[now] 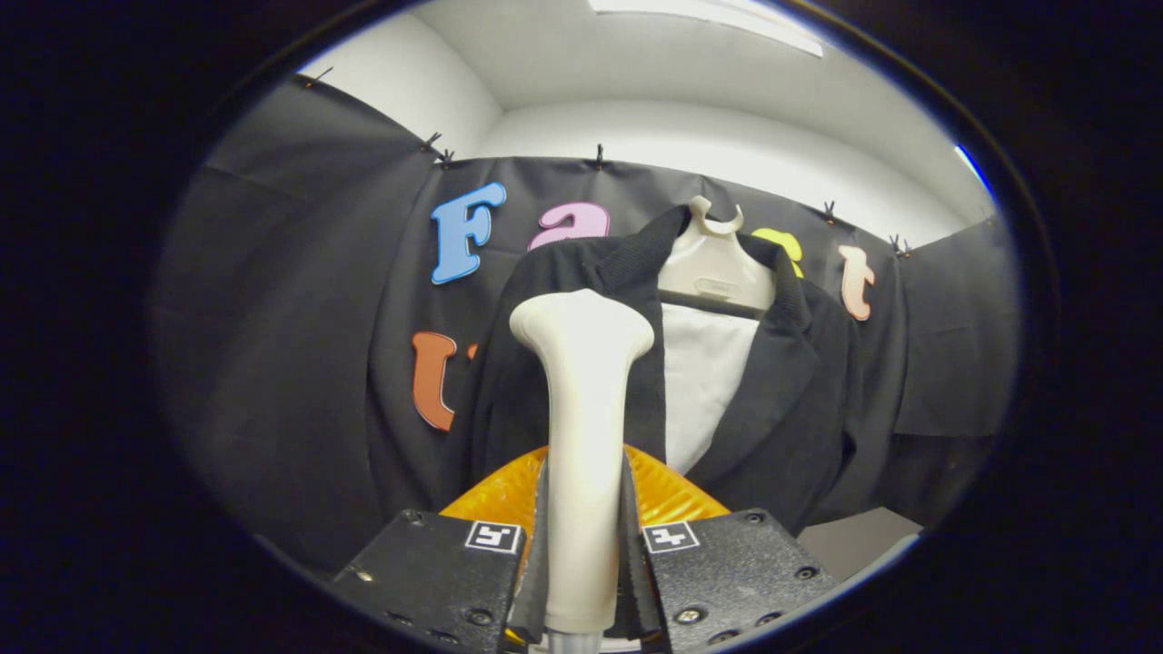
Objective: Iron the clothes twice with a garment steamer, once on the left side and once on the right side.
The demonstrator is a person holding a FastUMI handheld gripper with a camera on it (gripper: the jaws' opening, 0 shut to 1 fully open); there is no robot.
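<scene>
- Right now the tongs (581, 554) are pinching the garment steamer (581, 436) by its pale handle, one finger pressed on each side of it.
- That handle stands upright between the fingers and widens into a rounded head at its top.
- Just behind the steamer's handle, low down, an orange ribbed part (668, 495) shows on both sides of it; what it belongs to I cannot tell.
- Beyond the steamer hangs a black jacket (800, 400), its front open, on a pale plastic hanger (716, 263) against the black cloth wall (300, 363).
- The steamer's head overlaps the jacket's lapel that lies to the left of the hanger; whether it touches the cloth I cannot tell.
- A white inner panel (704, 381) shows between the jacket's two lapels, just beside the steamer's head and below the hanger.
- Above the jacket the cloth wall ends, and a white wall (690, 127) and ceiling rise behind it.
</scene>
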